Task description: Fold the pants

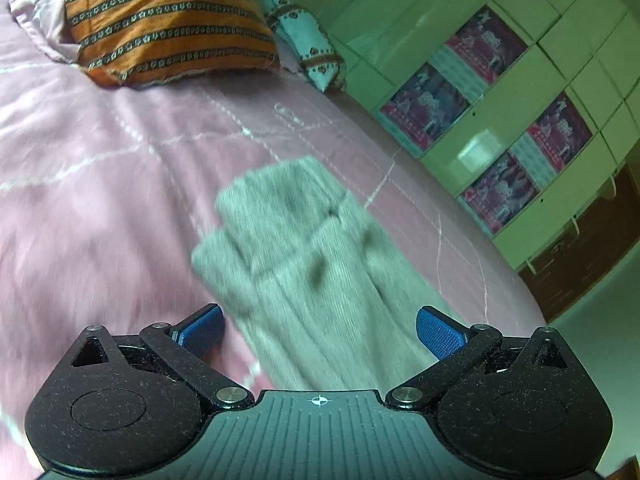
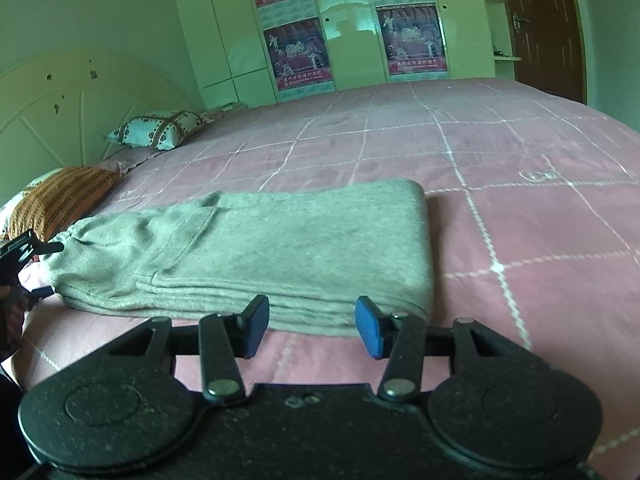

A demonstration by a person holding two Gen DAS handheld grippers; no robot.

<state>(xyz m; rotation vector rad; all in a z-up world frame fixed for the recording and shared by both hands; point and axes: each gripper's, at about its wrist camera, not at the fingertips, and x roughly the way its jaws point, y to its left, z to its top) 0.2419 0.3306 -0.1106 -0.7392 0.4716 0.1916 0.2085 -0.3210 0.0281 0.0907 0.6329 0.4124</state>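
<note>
Pants (image 2: 248, 256) folded on bed (image 2: 520, 184), just ahead of my right tongs (image 2: 312, 326) | both tongs agape, empty; left tongs (image 1: 320, 332) above waistband | soft, limp, light knit; I'd pinch the stacked edge.

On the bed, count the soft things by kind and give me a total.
Gray pants, folded: 1
Orange striped pillow: 1
White patterned pillow: 1
Pink checked bedspread: 1
Total: 4
</note>
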